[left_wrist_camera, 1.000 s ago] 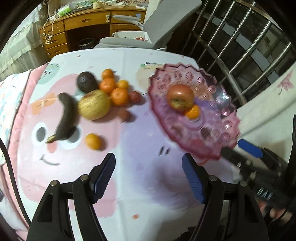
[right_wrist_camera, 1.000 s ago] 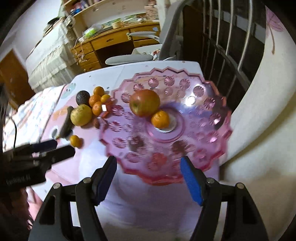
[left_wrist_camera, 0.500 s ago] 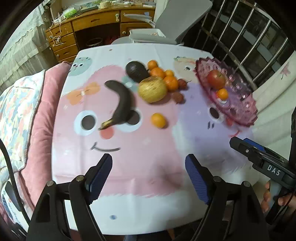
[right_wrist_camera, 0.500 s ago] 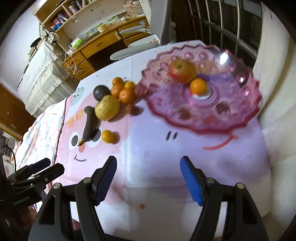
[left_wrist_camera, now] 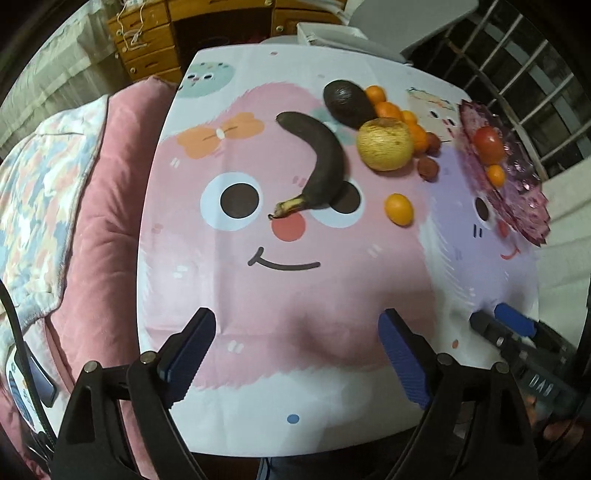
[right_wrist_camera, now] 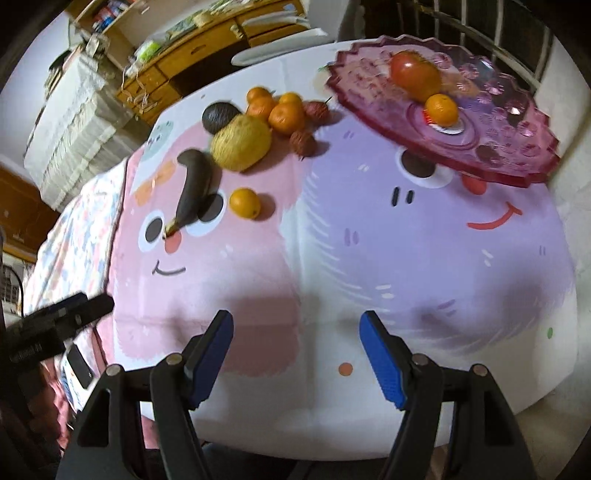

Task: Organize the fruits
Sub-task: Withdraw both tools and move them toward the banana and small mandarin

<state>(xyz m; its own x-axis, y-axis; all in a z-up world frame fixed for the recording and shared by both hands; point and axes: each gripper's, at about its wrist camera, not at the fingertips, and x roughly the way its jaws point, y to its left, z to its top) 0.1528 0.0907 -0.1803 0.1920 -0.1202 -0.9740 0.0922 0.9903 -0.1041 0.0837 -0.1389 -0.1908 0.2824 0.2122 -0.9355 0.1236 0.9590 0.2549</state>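
Note:
A pink glass plate (right_wrist_camera: 517, 162) at the table's far right holds a red apple (right_wrist_camera: 415, 74) and a small orange (right_wrist_camera: 441, 109). Left of it lie a dark banana (left_wrist_camera: 325, 158), an avocado (left_wrist_camera: 345, 99), a yellow pear (left_wrist_camera: 384, 144), several small oranges (right_wrist_camera: 286, 114), two lychees (right_wrist_camera: 303, 142) and one lone orange (left_wrist_camera: 398, 209). My left gripper (left_wrist_camera: 295, 350) hangs over the near edge of the table, its jaws opening with nothing between them. My right gripper (right_wrist_camera: 295, 354) is open and empty over the near edge too; it also shows as the right gripper (left_wrist_camera: 502, 325) at the lower right of the left wrist view.
The table wears a pink and purple cartoon cloth (left_wrist_camera: 295, 288). A pink cushion and patterned quilt (left_wrist_camera: 55, 177) lie to the left. A wooden desk (right_wrist_camera: 207, 48) and a grey chair (left_wrist_camera: 406, 22) stand beyond the table; a metal railing (left_wrist_camera: 517, 74) runs at the right.
Both grippers have pulled back from the plate toward the near table edge, so the fruits look farther away. The left gripper's jaws have spread wider.

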